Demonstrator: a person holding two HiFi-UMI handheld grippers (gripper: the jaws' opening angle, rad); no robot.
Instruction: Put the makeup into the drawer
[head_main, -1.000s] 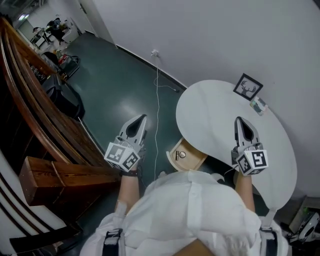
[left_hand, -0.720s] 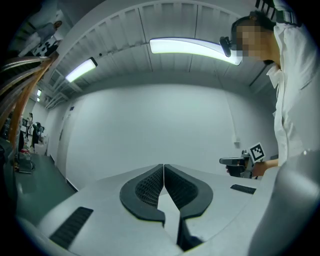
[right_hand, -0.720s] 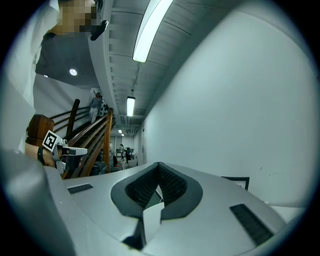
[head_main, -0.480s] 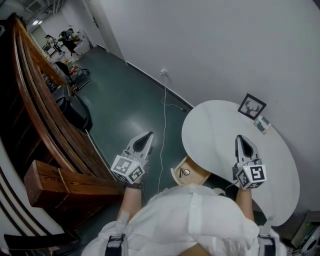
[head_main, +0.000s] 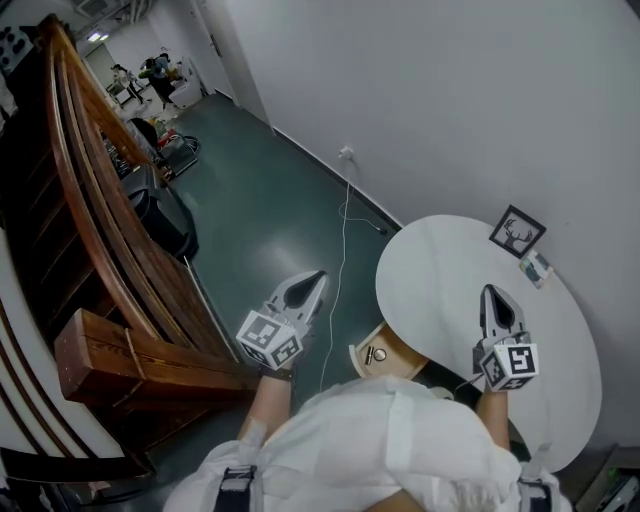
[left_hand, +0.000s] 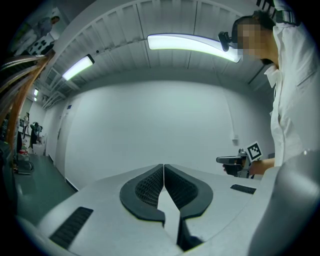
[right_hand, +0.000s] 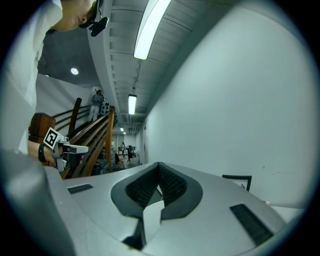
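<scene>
A small wooden drawer (head_main: 392, 362) stands pulled out under the near left edge of the round white table (head_main: 450, 300), with a small round item (head_main: 378, 354) lying in it. A small pale makeup item (head_main: 537, 268) rests at the table's far edge by the wall. My left gripper (head_main: 316, 277) hovers over the floor to the left of the drawer, jaws shut and empty (left_hand: 163, 169). Above the tabletop, my right gripper (head_main: 490, 291) is also shut on nothing (right_hand: 159, 168). Both point level, away from the person.
A black-framed deer picture (head_main: 518, 232) leans on the wall behind the table. A white cable (head_main: 340, 240) runs across the green floor from a wall socket. Wooden stair rails (head_main: 90, 200) and a wooden beam (head_main: 140, 362) stand to the left.
The head view has swung up and to the left, so table and grippers sit lower and further right in the picture. Both grippers hold their pose and stay shut.
</scene>
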